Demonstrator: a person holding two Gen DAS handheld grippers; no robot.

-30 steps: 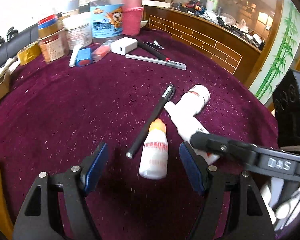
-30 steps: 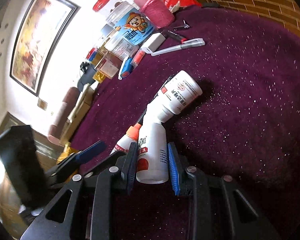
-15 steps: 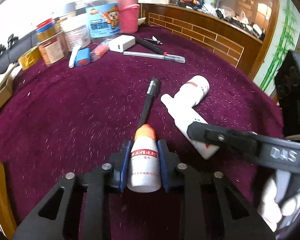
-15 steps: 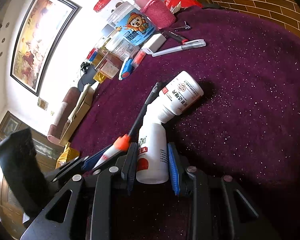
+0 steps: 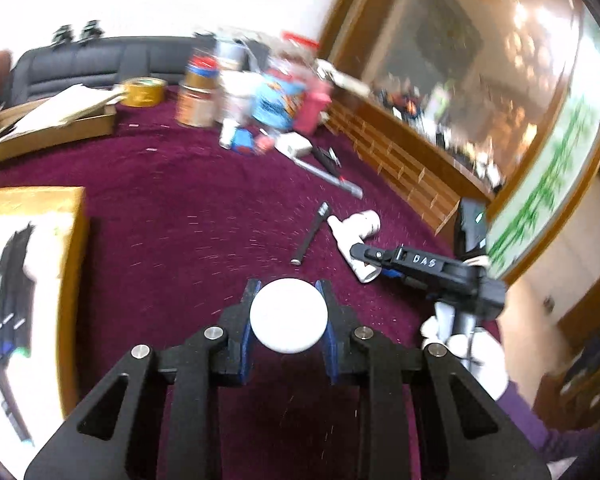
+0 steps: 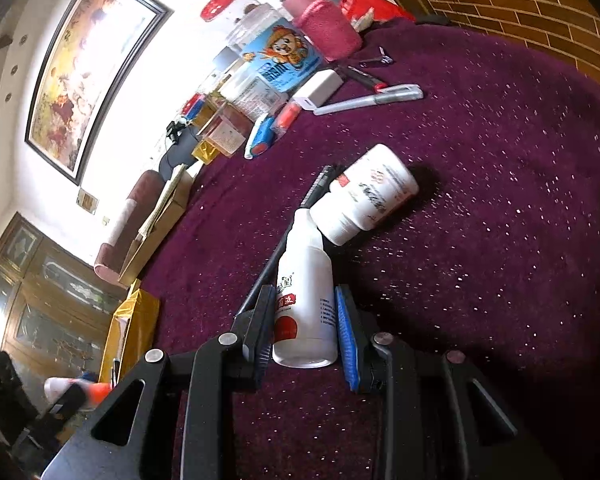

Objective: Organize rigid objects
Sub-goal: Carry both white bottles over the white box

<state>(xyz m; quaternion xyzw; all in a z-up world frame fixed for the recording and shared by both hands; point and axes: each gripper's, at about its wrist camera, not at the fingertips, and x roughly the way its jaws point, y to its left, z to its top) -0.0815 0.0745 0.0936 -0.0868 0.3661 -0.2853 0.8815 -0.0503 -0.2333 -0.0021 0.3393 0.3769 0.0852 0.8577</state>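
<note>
Left claw (image 5: 288,316) and right claw (image 6: 305,330) each clamp something, both angled downward.

In the left wrist view the cluster of jars (image 5: 256,96) at twelve o'clock is smeared by motion, so no label can be read. The small bottle (image 5: 288,317) clamped in the left gripper (image 5: 288,312) shows only its round white base; its body and cap are hidden behind it. At nine o'clock the yellow box (image 5: 70,264) runs off the frame. In the right wrist view the black pen (image 6: 278,252) disappears behind the white spray bottle (image 6: 306,300), and at seven o'clock the orange-capped bottle (image 6: 74,392) is blurred and partly covered.
</note>
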